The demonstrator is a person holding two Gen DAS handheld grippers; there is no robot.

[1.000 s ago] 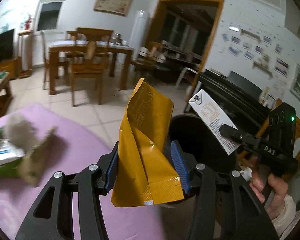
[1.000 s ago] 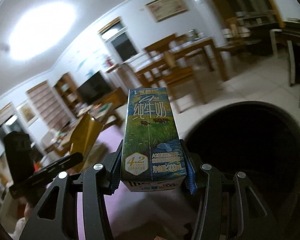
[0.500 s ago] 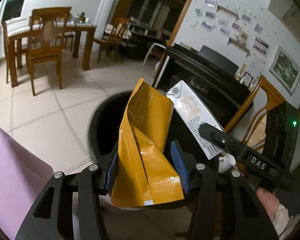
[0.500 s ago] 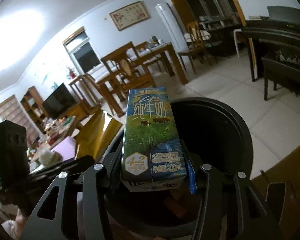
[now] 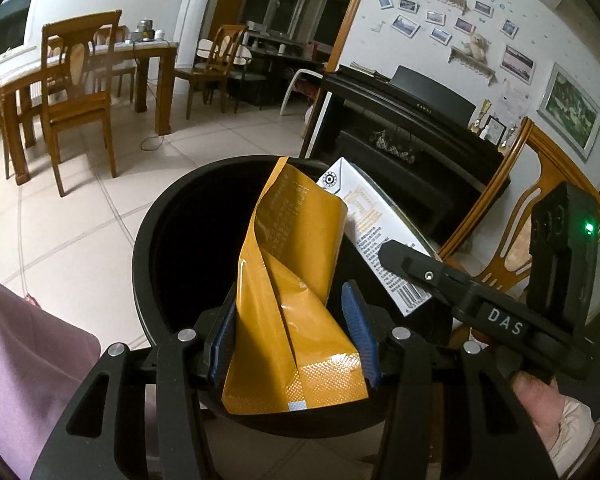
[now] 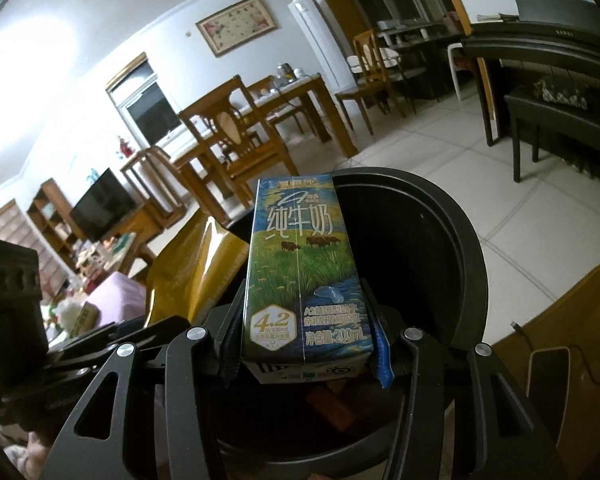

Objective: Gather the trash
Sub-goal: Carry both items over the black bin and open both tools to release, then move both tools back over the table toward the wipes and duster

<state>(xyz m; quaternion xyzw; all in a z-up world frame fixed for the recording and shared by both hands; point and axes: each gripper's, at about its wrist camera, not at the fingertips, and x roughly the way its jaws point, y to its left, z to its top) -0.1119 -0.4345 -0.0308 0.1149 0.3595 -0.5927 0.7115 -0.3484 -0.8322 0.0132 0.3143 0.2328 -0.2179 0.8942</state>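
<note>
I see a crumpled mustard-yellow foil pouch point(image 5: 296, 312) with small print on its upper flap and a crimped seal along its bottom edge, and a small milk carton point(image 6: 304, 276) printed with cows, grass and a blue stream, marked 200 mL. Both hang above the open mouth of the black trash bin point(image 5: 148, 240), which stands on the tiled floor.

My left gripper point(image 5: 294, 340) is clenched on the pouch, its blue pads pressing the lower half from both sides while the top flap leans over the bin's opening. My right gripper point(image 6: 306, 344) is clamped on the carton near its base, holding it upright over the bin's near rim.

The left wrist view shows the carton's white printed back point(image 5: 380, 240) and the right gripper from the side, just beside the pouch and over the bin's right rim; a purple cloth point(image 5: 32, 360) fills the lower left corner. Only the right wrist view looks down into the bin, where brownish scraps point(image 6: 332, 404) lie at the bottom, and it catches the pouch point(image 6: 196, 268) at the bin's left rim.
</note>
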